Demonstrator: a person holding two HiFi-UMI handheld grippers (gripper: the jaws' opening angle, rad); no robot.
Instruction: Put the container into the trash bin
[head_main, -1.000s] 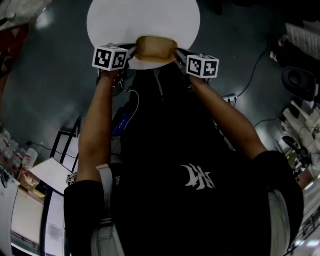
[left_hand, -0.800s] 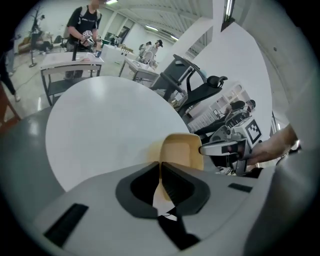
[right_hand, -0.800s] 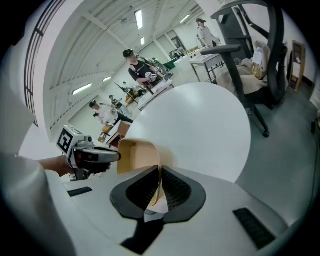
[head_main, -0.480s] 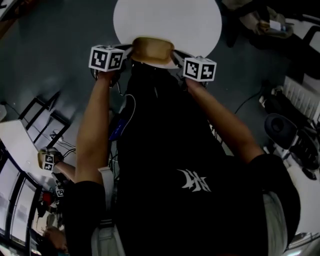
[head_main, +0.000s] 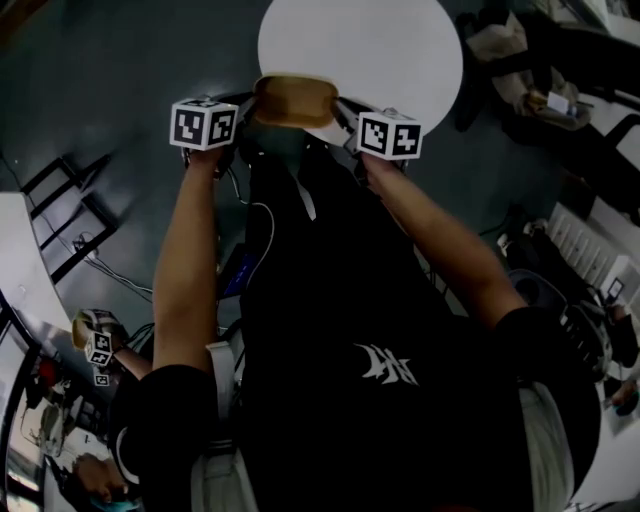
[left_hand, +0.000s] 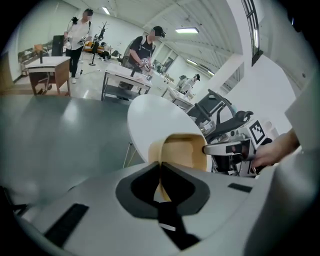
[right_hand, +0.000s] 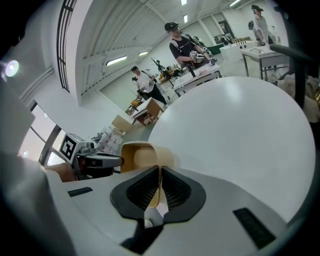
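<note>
A tan open container (head_main: 293, 100) hangs between my two grippers, over the near edge of a round white table (head_main: 400, 45). My left gripper (head_main: 250, 112) is shut on the container's left rim, and my right gripper (head_main: 342, 112) is shut on its right rim. In the left gripper view the thin tan wall (left_hand: 182, 152) runs into the closed jaws of the left gripper (left_hand: 160, 172), with the right gripper (left_hand: 227, 149) on the far side. In the right gripper view the container (right_hand: 142, 155) is pinched by the right gripper (right_hand: 160, 186). I see no trash bin.
Dark floor surrounds the table (right_hand: 235, 130). Cables and black frames (head_main: 70, 215) lie to the left, with chairs and equipment (head_main: 560, 290) at the right. Another person's hand with a marker cube (head_main: 95, 338) is at lower left. People stand at desks (left_hand: 120, 75) in the background.
The head view has swung round: the floor clutter has shifted and the table now sits further right. Both grippers have moved sideways together, still holding the container between them.
</note>
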